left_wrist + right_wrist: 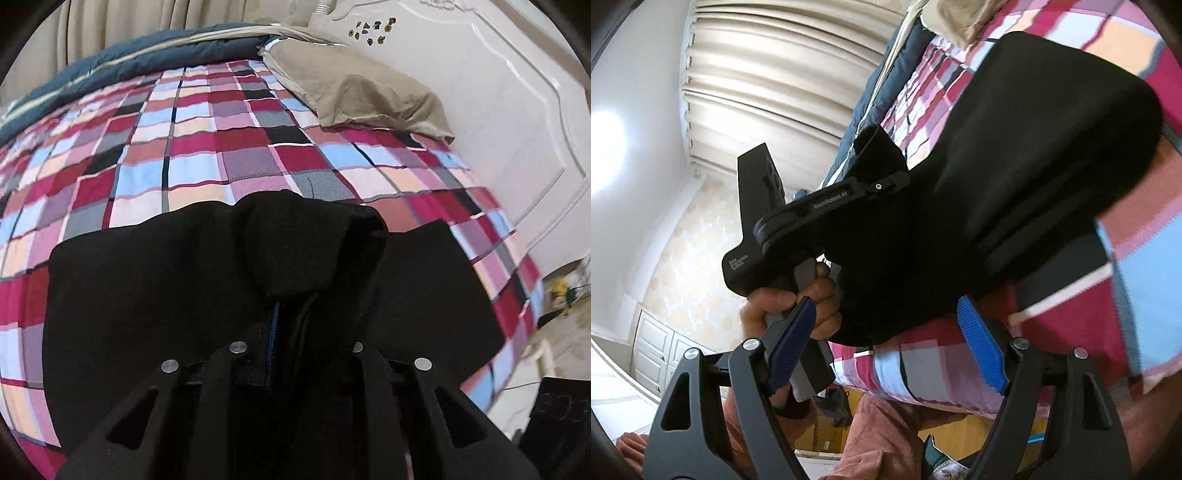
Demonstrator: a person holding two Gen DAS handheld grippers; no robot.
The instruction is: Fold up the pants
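1. While the left gripper (291,325) pinches a raised fold of the black pants (147,280), its jaws stand nearly shut on the cloth; a bunched hump of fabric rises toward 12 o'clock from the fingertips in the left wrist view.
2. Black pants lie on the checked bedspread (221,147), occupying the lower half of the left wrist view from about 8 o'clock to 3 o'clock; a tan pillow (354,92) sits well apart at 1 o'clock, a dark blue quilt (122,62) along 11 o'clock.
3. Right gripper (886,343): jaws wide apart, blue pads (982,347) clear of the cloth; nothing lies between them. The pants' near edge hangs just beyond the pads toward 12 o'clock.
4. In the right wrist view the person's hand (798,306) grasps the left gripper's handle at 9 o'clock, with the garment draped from its tip across the bed toward 2 o'clock.
5. Progress, as judged: the pants look already doubled into a broad, compact panel, and a further fold appears under way. Remaining: laying the lifted portion down, smoothing it and releasing.
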